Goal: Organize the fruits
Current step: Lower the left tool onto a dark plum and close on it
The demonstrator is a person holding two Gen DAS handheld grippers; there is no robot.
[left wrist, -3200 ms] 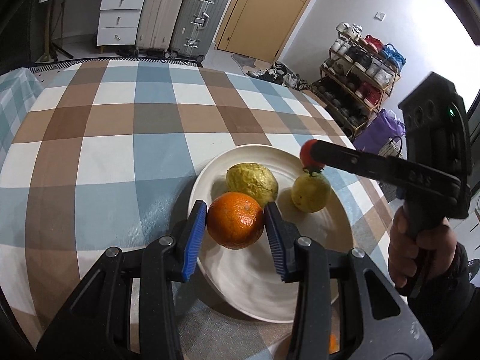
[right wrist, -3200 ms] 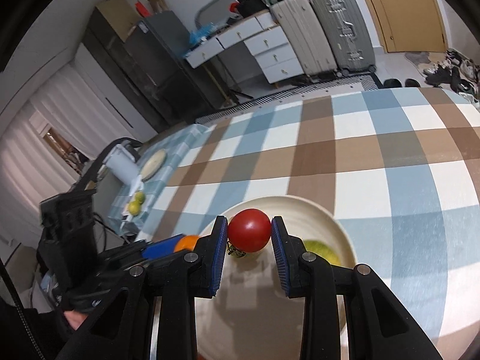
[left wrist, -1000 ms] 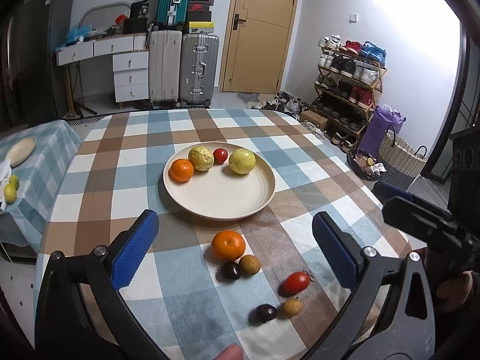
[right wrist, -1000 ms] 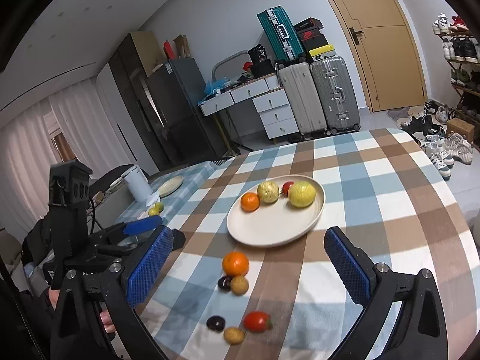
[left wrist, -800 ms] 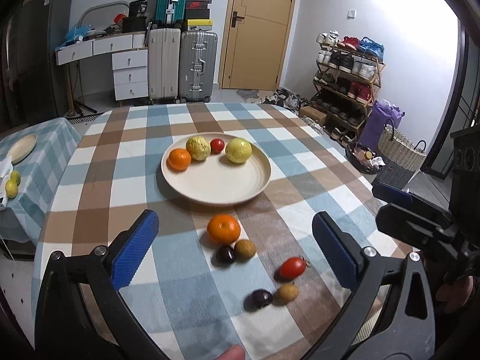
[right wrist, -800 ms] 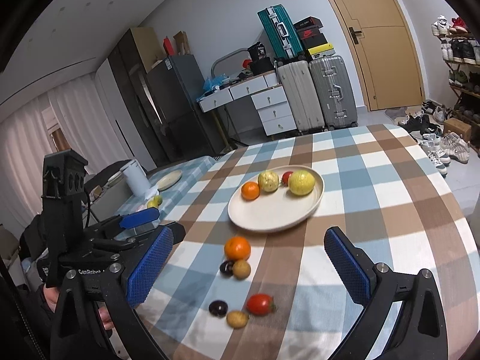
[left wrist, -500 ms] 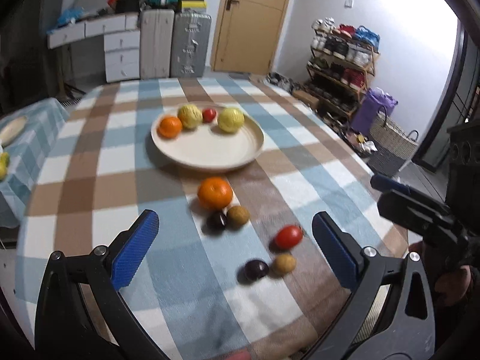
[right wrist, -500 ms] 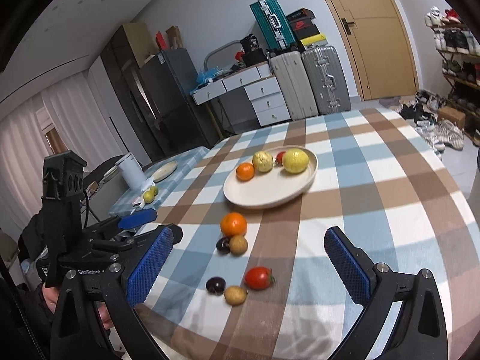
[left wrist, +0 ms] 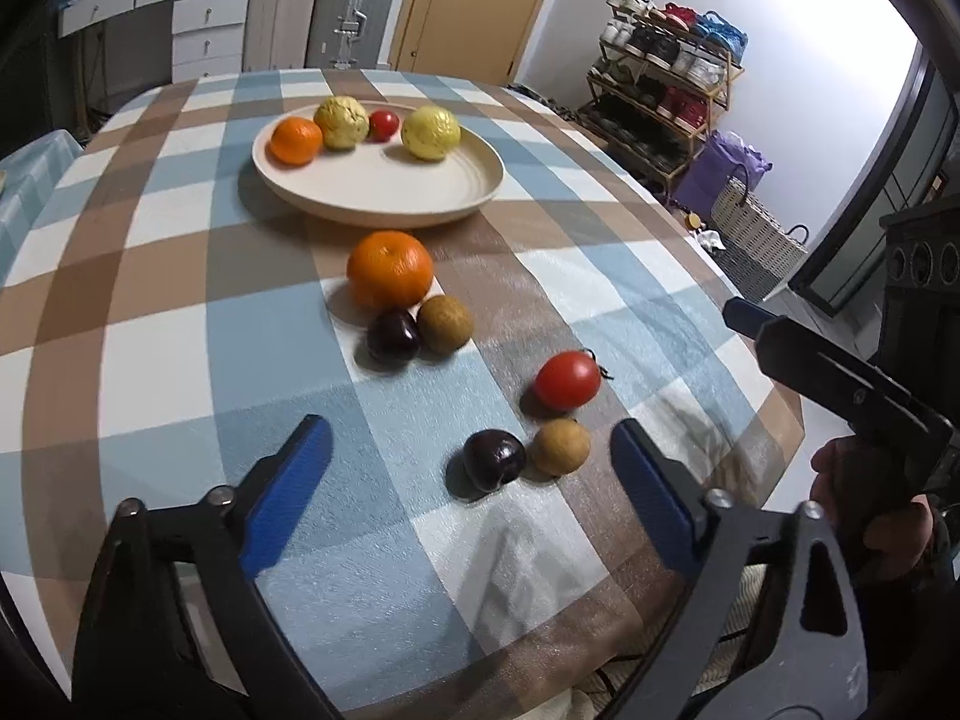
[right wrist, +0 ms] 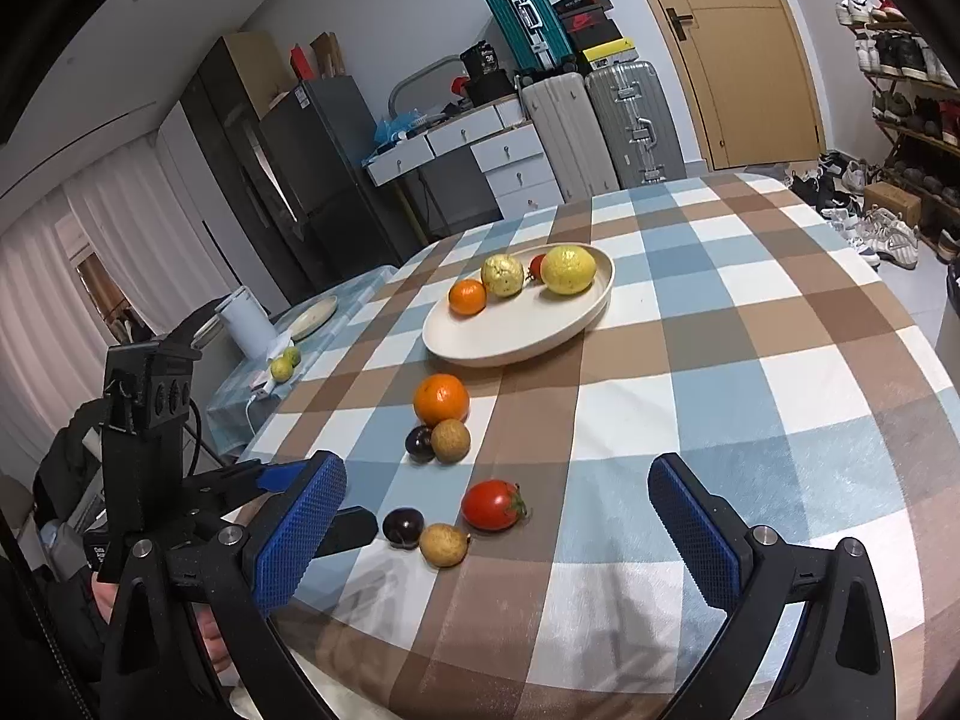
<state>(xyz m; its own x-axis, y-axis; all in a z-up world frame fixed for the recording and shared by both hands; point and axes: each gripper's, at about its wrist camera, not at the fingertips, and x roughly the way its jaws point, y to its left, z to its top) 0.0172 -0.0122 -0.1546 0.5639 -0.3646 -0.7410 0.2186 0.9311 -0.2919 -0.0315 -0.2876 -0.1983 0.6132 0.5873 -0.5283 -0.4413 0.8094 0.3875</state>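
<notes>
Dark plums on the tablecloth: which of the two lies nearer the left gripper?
The dark plum beside the small brown fruit, just ahead of the open left gripper. The other plum sits farther off, against the loose orange.

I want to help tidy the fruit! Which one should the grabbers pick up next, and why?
Probably the dark plum: the open left gripper is lined up with it. It touches the brown fruit, so close carefully. Six fruits lie on the cloth; the plate holds four, with room left.
</notes>
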